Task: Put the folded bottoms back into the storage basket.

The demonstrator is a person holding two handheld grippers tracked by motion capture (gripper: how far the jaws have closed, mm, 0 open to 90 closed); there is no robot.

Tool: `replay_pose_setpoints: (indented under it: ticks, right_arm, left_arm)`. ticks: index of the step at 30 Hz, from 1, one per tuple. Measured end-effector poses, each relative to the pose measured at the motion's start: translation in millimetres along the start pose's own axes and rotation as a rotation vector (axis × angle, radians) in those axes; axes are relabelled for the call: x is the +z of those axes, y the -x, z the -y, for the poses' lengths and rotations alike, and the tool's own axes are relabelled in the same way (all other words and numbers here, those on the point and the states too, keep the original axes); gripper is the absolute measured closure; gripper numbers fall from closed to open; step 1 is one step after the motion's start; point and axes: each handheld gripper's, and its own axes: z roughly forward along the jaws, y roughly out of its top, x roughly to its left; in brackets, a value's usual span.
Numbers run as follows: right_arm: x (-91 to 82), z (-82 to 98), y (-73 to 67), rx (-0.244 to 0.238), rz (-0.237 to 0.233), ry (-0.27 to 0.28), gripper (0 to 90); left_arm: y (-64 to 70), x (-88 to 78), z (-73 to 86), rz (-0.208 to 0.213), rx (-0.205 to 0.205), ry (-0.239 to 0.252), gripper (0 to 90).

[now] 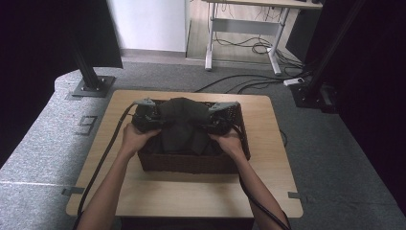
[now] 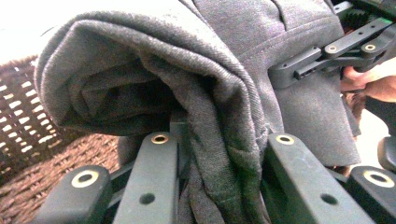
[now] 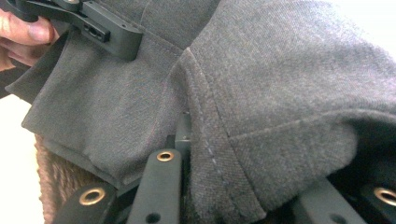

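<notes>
Overhead, one wicker basket (image 1: 191, 162) sits on the table (image 1: 191, 196); up close, the left gripper (image 2: 224, 144) and right gripper (image 3: 205, 154) each clamp one folded grey garment (image 1: 181, 125).

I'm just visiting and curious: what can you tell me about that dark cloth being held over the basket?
The grey garment looks like soft woven fabric, with stitched seams and hems in the close views. It is folded into a thick bundle with rolled layers at its edge. It hangs over the brown wicker basket on the wooden table, its lower part inside. The left tool and the right tool each pinch a fold of it from opposite sides.
</notes>
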Motion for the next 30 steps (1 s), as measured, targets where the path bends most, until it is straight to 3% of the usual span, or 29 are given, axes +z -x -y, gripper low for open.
replay_pose_setpoints:
  ticks: [10,14,23,26,30]
  right_arm:
    - [-32.6,21.1,21.2,0.043,0.052,-0.057,71.8]
    - [-33.7,24.7,25.3,0.050,0.066,-0.092,71.7]
    - [11.8,14.7,17.8,0.070,0.026,-0.154,71.4]
    - [17.7,15.0,19.3,0.078,0.045,-0.193,70.8]
    - [12.3,22.5,32.8,0.139,0.089,-0.240,68.3]
  left_arm:
    - [19.6,47.4,-4.0,0.071,0.008,-0.033,73.4]
    - [21.7,52.9,-3.3,0.043,0.017,-0.074,73.4]
    - [1.6,32.8,3.4,-0.058,-0.003,-0.172,73.2]
    - [0.0,43.0,0.8,-0.073,-0.021,-0.210,72.8]
    - [4.1,67.4,-1.2,-0.101,-0.028,-0.240,69.7]
